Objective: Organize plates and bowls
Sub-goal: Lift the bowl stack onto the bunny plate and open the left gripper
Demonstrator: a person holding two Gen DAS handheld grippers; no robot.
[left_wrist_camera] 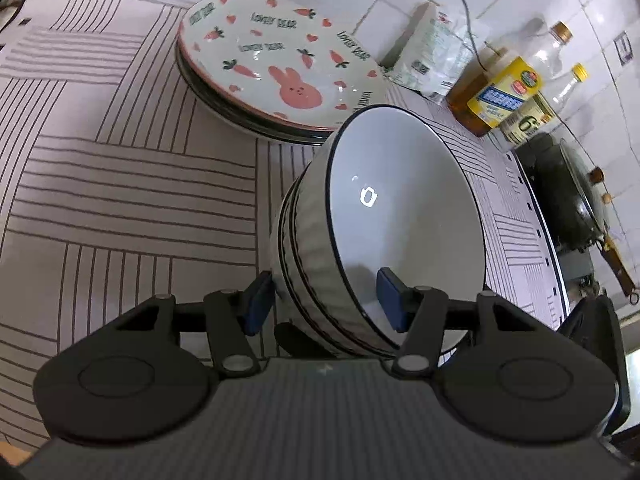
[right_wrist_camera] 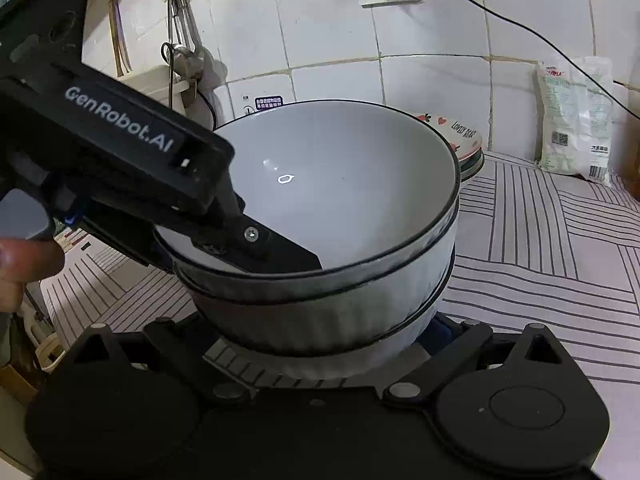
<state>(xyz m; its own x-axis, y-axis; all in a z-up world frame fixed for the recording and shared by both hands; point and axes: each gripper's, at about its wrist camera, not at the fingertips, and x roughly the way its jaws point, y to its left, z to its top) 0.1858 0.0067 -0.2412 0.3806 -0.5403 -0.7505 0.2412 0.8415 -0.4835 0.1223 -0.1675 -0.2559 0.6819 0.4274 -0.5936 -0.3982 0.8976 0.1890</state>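
Stack of white ribbed ceramic bowls with thin dark rims (left_wrist_camera: 384, 232) is sitting on the striped cloth-covered surface (left_wrist_camera: 120, 184), near the right side of it in the left wrist view. Three nested bowls are showing by their rim lines; the outer walls are fluted, the inside of the top bowl is smooth, glossy and reflecting a small light spot.

Left gripper (left_wrist_camera: 324, 300) is straddling the near wall of the bowl stack: one blue pad (left_wrist_camera: 258, 300) is lying outside against the ribbed wall, the other is sitting inside the top bowl. A gap is showing at the inner pad, so the fingers are spread around the rim and a firm clamp cannot be confirmed.

Right gripper (right_wrist_camera: 320, 344) is sitting low at the near base of the same stack; its fingertips are hidden under and behind the bowls, so cannot tell how its fingers are standing.

Stack of shallow plates, top one printed with pink rabbit, carrots and hearts (left_wrist_camera: 280, 64), is lying farther back, just beyond the bowls. Bottles of oil (left_wrist_camera: 496, 92) are standing at the far right by the tiled wall.
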